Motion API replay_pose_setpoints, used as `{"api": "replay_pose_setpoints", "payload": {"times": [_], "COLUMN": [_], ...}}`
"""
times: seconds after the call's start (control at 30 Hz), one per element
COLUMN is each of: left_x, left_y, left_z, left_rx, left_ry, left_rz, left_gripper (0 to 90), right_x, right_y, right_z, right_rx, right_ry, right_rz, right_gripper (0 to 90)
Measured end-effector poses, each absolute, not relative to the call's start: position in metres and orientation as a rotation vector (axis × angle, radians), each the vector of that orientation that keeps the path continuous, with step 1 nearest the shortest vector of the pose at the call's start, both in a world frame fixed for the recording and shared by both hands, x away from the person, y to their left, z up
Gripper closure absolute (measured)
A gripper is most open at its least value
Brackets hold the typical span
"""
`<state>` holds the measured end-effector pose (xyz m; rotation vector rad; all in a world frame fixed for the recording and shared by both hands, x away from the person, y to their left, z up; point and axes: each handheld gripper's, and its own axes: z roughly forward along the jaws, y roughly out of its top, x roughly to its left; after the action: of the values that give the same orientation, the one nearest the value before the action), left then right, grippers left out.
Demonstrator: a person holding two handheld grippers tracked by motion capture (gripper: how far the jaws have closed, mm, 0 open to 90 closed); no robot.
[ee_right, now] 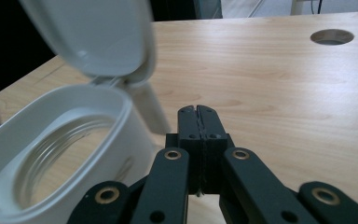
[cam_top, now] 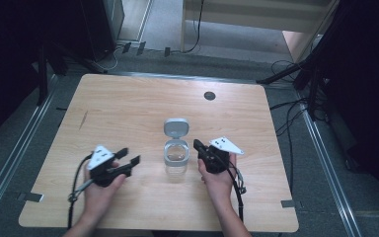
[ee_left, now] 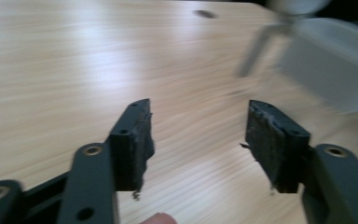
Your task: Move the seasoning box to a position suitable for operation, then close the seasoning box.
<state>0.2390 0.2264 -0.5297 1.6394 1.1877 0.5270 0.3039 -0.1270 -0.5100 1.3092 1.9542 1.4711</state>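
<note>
Left gripper (cam_top: pixel 128 159) rested low on the wooden table (cam_top: pixel 128 98), jaws spread wide with nothing between them. Right gripper (cam_top: pixel 196 144) sat just right of the jar, jaws pressed together, empty. Between them stood a clear jar (cam_top: pixel 176 162) with a white collar, empty, mouth uncovered. Its hinged grey-white lid (cam_top: pixel 176 127) was flipped back, standing open on the far side.
</note>
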Motion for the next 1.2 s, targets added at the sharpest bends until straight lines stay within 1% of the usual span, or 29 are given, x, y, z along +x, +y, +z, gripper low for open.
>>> {"api": "replay_pose_setpoints", "payload": {"times": [0.03, 0.07, 0.1, 0.13, 0.17, 0.2, 0.23, 0.33, 0.4, 0.47, 0.67, 0.8, 1.07, 1.2], "left_x": [0.235, 0.235, 0.231, 0.229, 0.227, 0.227, 0.225, 0.228, 0.229, 0.229, 0.232, 0.234, 0.234, 0.234], "left_y": [0.256, 0.256, 0.284, 0.294, 0.302, 0.302, 0.310, 0.307, 0.300, 0.300, 0.303, 0.302, 0.302, 0.301], "left_z": [-0.536, -0.536, -0.543, -0.546, -0.547, -0.547, -0.547, -0.550, -0.550, -0.550, -0.551, -0.552, -0.552, -0.552], "left_rx": [1.609, 1.609, 1.588, 1.574, 1.545, 1.545, 1.506, 1.515, 1.563, 1.576, 1.553, 1.561, 1.566, 1.567], "left_ry": [1.252, 1.252, 1.330, 1.361, 1.388, 1.388, 1.389, 1.379, 1.360, 1.348, 1.370, 1.371, 1.367, 1.367], "left_rz": [0.544, 0.544, 0.572, 0.580, 0.580, 0.580, 0.572, 0.556, 0.583, 0.579, 0.532, 0.526, 0.528, 0.531], "left_gripper": [33.2, 31.6, 31.0, 29.8, 28.4, 27.1, 26.9, 26.7, 25.9, 25.8, 26.3, 27.3, 27.4, 27.6], "right_x": [0.311, 0.311, 0.320, 0.323, 0.326, 0.326, 0.334, 0.341, 0.350, 0.352, 0.368, 0.374, 0.368, 0.350], "right_y": [-0.132, -0.132, -0.135, -0.136, -0.136, -0.136, -0.135, -0.132, -0.126, -0.123, -0.112, -0.109, -0.106, -0.109], "right_z": [-0.506, -0.506, -0.501, -0.500, -0.497, -0.497, -0.493, -0.487, -0.480, -0.478, -0.466, -0.458, -0.452, -0.449], "right_rx": [1.318, 1.318, 1.312, 1.308, 1.309, 1.309, 1.309, 1.307, 1.287, 1.280, 1.232, 1.188, 1.120, 1.073], "right_ry": [1.951, 1.951, 1.956, 1.955, 1.957, 1.957, 1.956, 1.970, 1.990, 1.997, 2.023, 2.044, 2.083, 2.121], "right_rz": [1.485, 1.485, 1.490, 1.492, 1.498, 1.498, 1.504, 1.512, 1.514, 1.516, 1.562, 1.614, 1.630, 1.645], "right_gripper": [90.0, 90.0, 90.0, 90.0, 90.0, 90.0, 90.0, 90.0, 90.0, 90.0, 90.0, 90.0, 90.0, 90.0]}}
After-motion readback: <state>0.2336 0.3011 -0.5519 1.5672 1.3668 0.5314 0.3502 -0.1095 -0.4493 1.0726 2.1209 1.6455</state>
